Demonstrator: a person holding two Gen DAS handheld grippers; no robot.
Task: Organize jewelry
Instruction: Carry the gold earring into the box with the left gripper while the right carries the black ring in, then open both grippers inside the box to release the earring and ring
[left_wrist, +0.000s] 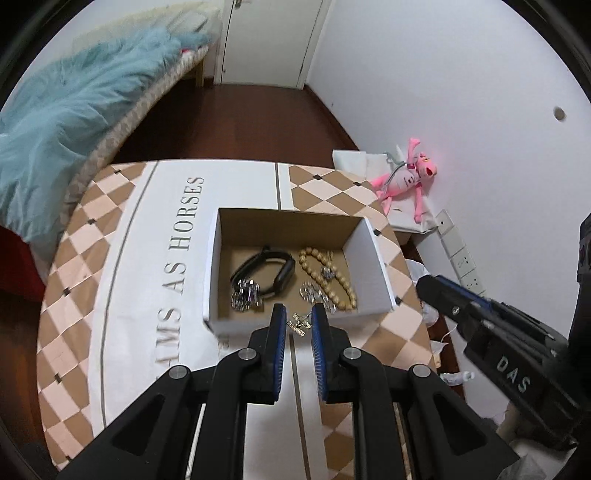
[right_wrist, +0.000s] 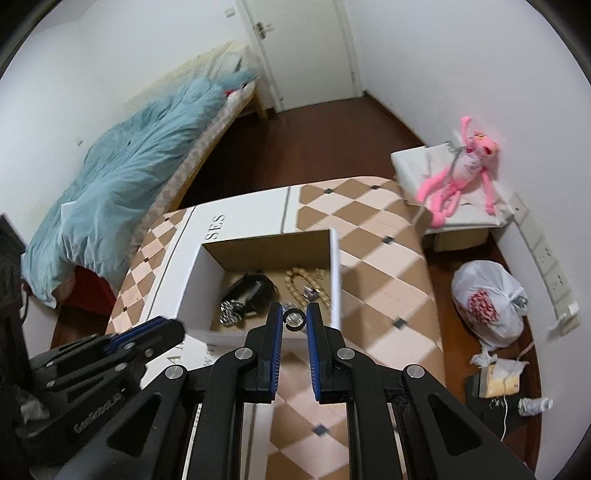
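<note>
Left gripper (left_wrist: 299, 314): jaws narrow, closed on a small gold-and-silver earring (left_wrist: 301, 323) that hangs between the tips, at the near wall of the box (left_wrist: 373, 266).
Right gripper (right_wrist: 294, 314): jaws narrow, gripping a small ring (right_wrist: 294, 317) with a clear round stone; the ring sits between the tips, over the near edge of the box.
Risk, slip: both pieces appear to be held by a thin edge only. Any slackening of the jaws short of the box would likely drop them on the checkered cloth (left_wrist: 388, 325) or past it to the floor.
Risk, snag: the dangling earring could catch on the near wall as it crosses, and pull free.
Risk, collision: the two grippers stand near each other on the same side of the box; a crossing path could knock one piece loose.
Risk, tangle: a release straight ahead of the left tips would land on the rhinestone piece (left_wrist: 314, 293) and the bead bracelet (left_wrist: 328, 280).
Contents, ahead-left of left tips: black band (left_wrist: 275, 271) with a silver cluster (left_wrist: 246, 297) beside it.
Contents, ahead-right: cream-gold bead bracelet, looped, with a small silver charm resting on it.
Box: open, white outside, brown inside.
</note>
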